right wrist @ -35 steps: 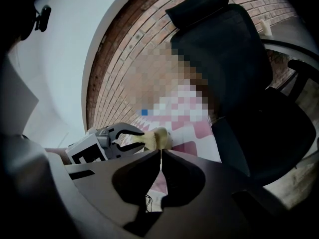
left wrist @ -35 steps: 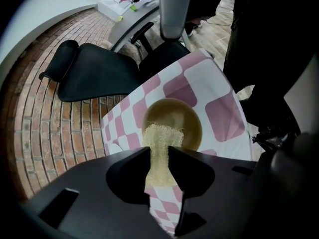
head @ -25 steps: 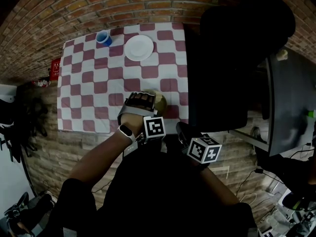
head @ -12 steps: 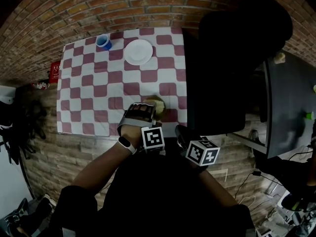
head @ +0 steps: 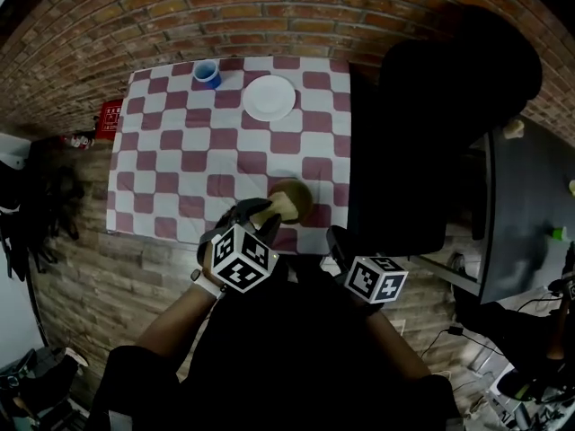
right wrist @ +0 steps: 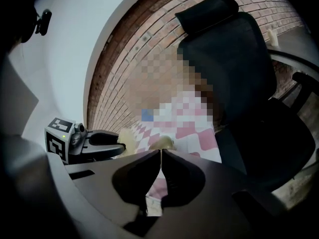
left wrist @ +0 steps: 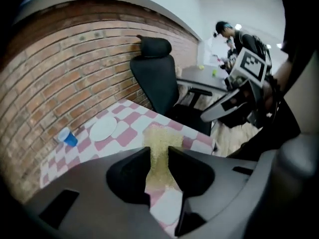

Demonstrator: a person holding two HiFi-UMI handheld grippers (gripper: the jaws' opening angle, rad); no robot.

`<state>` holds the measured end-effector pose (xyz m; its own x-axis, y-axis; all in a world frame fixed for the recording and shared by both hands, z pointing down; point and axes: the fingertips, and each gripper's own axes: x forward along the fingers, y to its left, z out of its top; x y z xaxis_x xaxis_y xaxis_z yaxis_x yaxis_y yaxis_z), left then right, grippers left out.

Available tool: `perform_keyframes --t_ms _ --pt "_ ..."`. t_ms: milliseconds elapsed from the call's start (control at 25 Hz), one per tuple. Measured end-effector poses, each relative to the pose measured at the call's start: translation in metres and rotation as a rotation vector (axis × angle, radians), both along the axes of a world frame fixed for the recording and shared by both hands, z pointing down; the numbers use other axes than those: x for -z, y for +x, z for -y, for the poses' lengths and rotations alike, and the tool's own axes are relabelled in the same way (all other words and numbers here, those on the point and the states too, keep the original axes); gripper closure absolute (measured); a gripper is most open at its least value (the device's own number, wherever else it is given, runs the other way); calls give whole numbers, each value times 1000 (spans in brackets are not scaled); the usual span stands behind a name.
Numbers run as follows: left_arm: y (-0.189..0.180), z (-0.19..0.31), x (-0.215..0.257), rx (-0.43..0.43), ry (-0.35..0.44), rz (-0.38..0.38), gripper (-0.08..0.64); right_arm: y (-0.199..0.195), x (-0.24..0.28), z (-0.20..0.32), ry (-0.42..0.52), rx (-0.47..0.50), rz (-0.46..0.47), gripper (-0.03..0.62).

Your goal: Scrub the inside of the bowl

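left tongs (left wrist: pixel 158 154) clenched on yellow sponge (left wrist: pixel 160 137), right tongs (right wrist: pixel 161 154) pressed together, red-checked tablecloth (head: pixel 180 164), brick wall (left wrist: pixel 75 68), black office chair (left wrist: pixel 160 81)

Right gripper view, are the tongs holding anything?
No, the right gripper has its tongs shut together with nothing between them.

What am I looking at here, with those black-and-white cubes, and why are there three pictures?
There is no robot here. A person holds a two-jaw tool in each hand, and the patterned cubes are parts of those tools. One picture comes from a camera on the person's head, looking down. The other two come from cameras riding on each tool. On the checked table are a blue cup, a white plate and a brownish bowl. The left tool is clamped on a yellow sponge, held at the bowl. The right tool is shut and holds nothing.
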<state>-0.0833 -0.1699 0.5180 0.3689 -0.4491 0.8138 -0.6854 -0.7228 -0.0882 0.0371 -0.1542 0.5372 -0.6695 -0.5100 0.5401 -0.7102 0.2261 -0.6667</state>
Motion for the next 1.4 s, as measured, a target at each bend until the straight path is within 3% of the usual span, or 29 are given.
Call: perform_keyframes --t_ms 280,440,680,840,1080,1200,1400 --pt "-8 -5 31 263 -71 -433 445 -13 34 17 85 46 -27 560" --pt "-22 -10 40 387 -103 -591 445 -30 55 18 140 103 -31 560" --pt "-54 -6 49 505 -71 -673 445 -50 91 29 247 170 -14 560" --pt "-77 -6 61 605 -23 -712 445 -51 130 40 390 178 -53 560" --pt "-77 -11 81 621 29 -732 445 -54 180 50 607 156 -17 560" --pt "-72 -9 88 586 55 -714 445 -57 180 46 634 152 -25 560" --pt "-86 -3 93 591 72 -701 445 -63 164 34 595 183 -45 560"
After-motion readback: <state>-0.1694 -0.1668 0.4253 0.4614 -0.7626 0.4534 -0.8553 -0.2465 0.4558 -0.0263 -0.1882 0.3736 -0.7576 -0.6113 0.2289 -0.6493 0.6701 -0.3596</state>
